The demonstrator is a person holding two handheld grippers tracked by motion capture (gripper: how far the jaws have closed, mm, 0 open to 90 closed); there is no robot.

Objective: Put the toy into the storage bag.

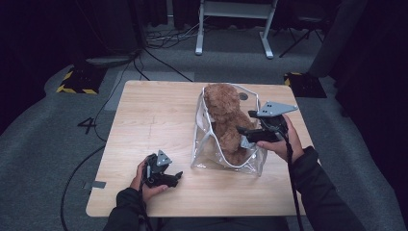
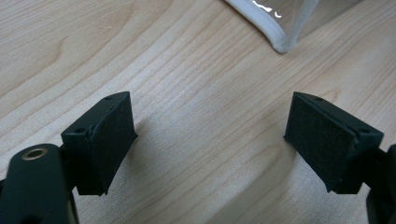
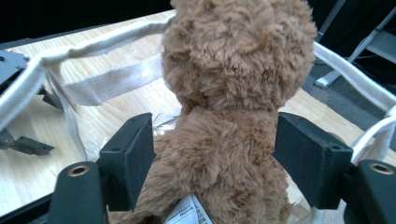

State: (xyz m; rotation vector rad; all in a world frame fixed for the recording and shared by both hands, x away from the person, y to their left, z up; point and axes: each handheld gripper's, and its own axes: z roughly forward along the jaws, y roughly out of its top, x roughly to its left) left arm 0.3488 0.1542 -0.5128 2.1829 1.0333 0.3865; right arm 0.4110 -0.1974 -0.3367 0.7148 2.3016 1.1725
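Observation:
A brown teddy bear [image 1: 223, 113] sits upright inside a clear plastic bag [image 1: 203, 153] with white trim, on the right half of the wooden table [image 1: 154, 110]. My right gripper [image 1: 246, 134] reaches into the bag from the right. In the right gripper view its jaws stand wide on either side of the bear's body [image 3: 233, 93], the pads [image 3: 133, 158] against the fur, and the gripper [image 3: 212, 154] is open. My left gripper [image 1: 174, 178] rests low over the table near the front, left of the bag. It is open [image 2: 210, 140] over bare wood, with the bag's corner [image 2: 280, 39] just beyond.
The bag's white rim [image 3: 93, 46] and a strap [image 3: 112, 81] loop around the bear. Bare tabletop lies to the left and back. Beyond the table are grey floor, cables [image 1: 144, 62], a white stand [image 1: 233, 19] and yellow-black striped blocks [image 1: 77, 84].

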